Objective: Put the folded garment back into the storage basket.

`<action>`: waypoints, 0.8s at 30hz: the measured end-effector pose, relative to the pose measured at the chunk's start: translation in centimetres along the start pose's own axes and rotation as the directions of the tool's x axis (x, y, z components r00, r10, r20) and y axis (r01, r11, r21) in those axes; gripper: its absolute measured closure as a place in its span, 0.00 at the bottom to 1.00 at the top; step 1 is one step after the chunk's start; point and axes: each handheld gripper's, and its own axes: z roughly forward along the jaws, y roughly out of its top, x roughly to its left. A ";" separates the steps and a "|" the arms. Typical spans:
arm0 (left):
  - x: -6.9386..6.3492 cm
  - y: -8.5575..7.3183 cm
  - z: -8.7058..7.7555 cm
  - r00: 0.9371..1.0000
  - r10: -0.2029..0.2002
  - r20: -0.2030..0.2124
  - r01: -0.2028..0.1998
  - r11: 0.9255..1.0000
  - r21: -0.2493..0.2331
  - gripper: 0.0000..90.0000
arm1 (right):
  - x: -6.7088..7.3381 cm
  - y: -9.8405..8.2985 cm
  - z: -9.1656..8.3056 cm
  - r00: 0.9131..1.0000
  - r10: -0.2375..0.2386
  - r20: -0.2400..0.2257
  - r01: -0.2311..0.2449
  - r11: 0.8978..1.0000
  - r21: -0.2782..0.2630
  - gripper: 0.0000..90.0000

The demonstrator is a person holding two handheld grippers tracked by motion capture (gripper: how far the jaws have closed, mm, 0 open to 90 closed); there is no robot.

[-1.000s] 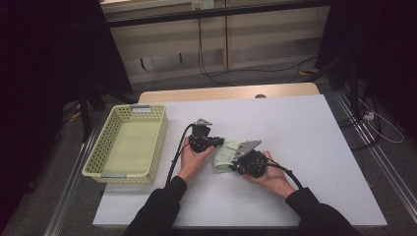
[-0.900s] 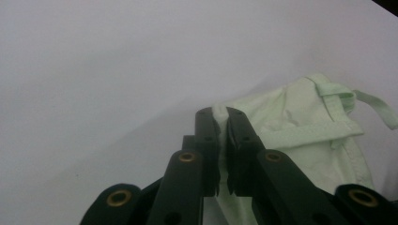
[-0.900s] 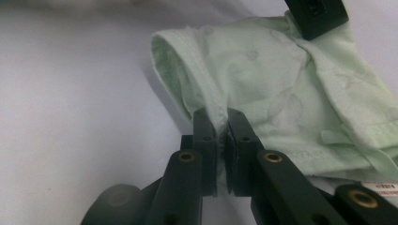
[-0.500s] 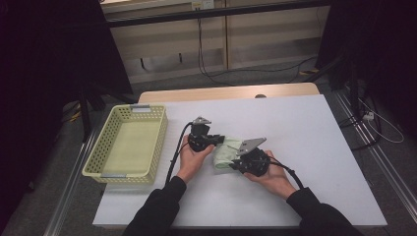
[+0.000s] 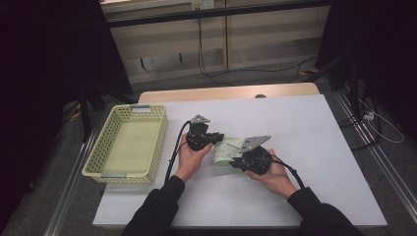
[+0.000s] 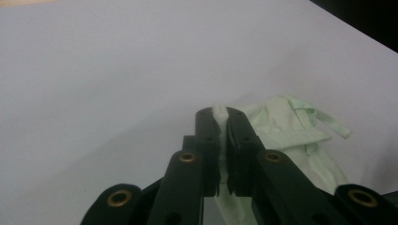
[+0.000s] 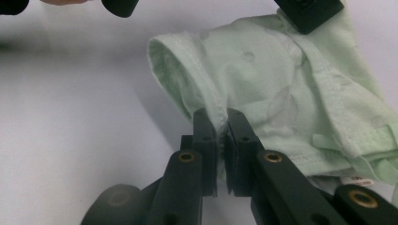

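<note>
A pale green garment (image 5: pixel 227 151) lies folded on the white table (image 5: pixel 305 132), between both hands. My left gripper (image 5: pixel 216 138) is shut on its far left edge; in the left gripper view a fold of the cloth (image 6: pixel 286 126) is pinched between the jaws at my left gripper (image 6: pixel 220 115). My right gripper (image 5: pixel 235 162) is shut on the near edge; in the right gripper view the hem of the garment (image 7: pixel 263 89) runs down into the closed jaws of my right gripper (image 7: pixel 218 119). The other gripper (image 7: pixel 307 11) shows at the top.
A yellow-green mesh basket (image 5: pixel 101 152) stands at the table's left side, with nothing inside. White tabletop stretches to the right and behind the garment. Cables (image 5: pixel 216 73) run on the floor beyond the table's far wooden edge.
Both grippers and the garment have shifted slightly toward the near edge and to the right; the grips stay the same.
</note>
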 end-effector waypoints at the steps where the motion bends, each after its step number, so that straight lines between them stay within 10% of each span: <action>1: 0.0 0.1 -0.1 1.000 0.006 0.000 -0.006 1.000 0.001 0.94 | 0.0 0.0 -0.1 1.000 0.002 0.001 -0.002 1.000 -0.003 0.94; 24: -0.8 1.3 -2.1 0.997 0.065 -0.032 -0.066 0.997 -0.051 0.94 | 0.0 1.5 -2.4 1.000 0.015 -0.002 -0.015 0.995 -0.097 0.94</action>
